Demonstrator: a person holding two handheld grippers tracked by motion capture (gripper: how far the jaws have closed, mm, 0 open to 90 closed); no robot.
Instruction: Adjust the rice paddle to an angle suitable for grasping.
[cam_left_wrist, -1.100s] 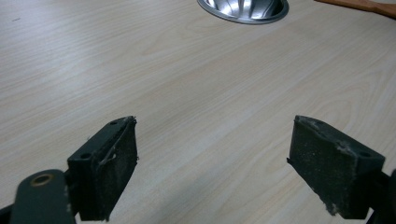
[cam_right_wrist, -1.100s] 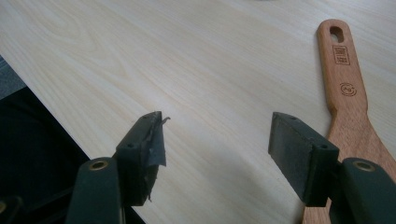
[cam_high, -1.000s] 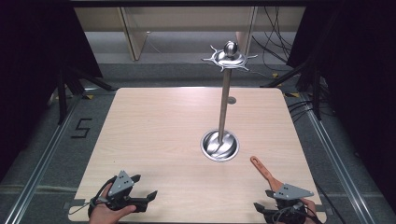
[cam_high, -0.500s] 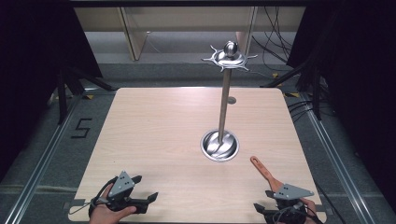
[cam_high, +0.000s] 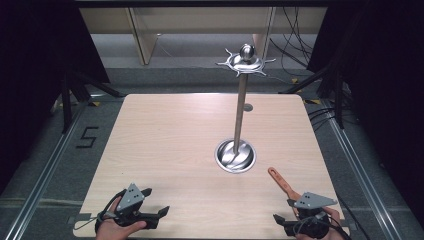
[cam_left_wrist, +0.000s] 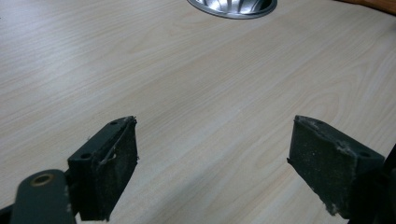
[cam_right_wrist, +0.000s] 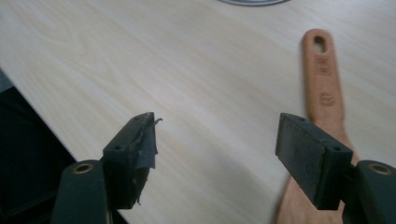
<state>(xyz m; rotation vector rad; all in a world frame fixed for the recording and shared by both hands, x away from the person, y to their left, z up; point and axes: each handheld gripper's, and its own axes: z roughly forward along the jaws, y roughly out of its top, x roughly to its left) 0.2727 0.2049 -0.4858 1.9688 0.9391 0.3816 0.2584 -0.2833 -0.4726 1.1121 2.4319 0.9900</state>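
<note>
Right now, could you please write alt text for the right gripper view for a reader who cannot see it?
Two black tongs stand wide apart over a pale wooden table, with nothing between them. An orange wooden utensil handle with a hanging hole lies flat beside and partly behind the jaw on the right of the picture. A metal base rim peeks in at the top.

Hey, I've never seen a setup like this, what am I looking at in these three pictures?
A person sits at a wooden table with a hand-held two-jaw gripper in each hand. The high view looks down from above; the other two come from cameras riding on each gripper. The left gripper is open over bare wood. The right gripper has just been opening, nothing between its jaws; a wooden utensil with a holed handle lies beside one jaw. A tall metal stand with hooks on top rises from a round base mid-table.
</note>
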